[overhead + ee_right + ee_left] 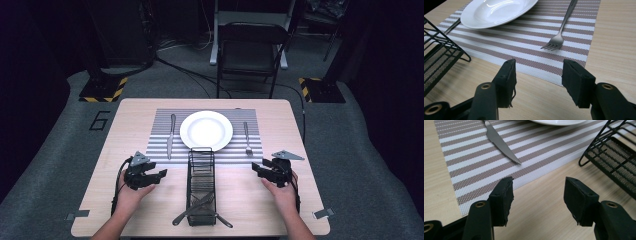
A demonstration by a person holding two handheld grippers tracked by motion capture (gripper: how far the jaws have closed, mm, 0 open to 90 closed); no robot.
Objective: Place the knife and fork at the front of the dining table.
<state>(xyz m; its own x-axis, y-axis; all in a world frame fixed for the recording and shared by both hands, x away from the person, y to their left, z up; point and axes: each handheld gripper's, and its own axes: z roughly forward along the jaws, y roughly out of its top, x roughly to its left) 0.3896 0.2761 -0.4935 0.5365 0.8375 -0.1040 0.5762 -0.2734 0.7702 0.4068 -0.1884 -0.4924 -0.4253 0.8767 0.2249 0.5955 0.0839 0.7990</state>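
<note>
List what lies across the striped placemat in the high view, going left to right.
knife → white plate → fork

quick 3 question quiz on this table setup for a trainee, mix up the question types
1. True or false: the knife lies on the striped placemat, to the left of the plate in the high view.
2. Which way do the tines of the fork point in the right gripper view? A) toward the gripper B) away from it
3. What stands between the left gripper and the right gripper on the table?

Key:
1. True.
2. A.
3. A black wire basket with utensils sticking out of its near end; both grippers are open and hold nothing.
</note>
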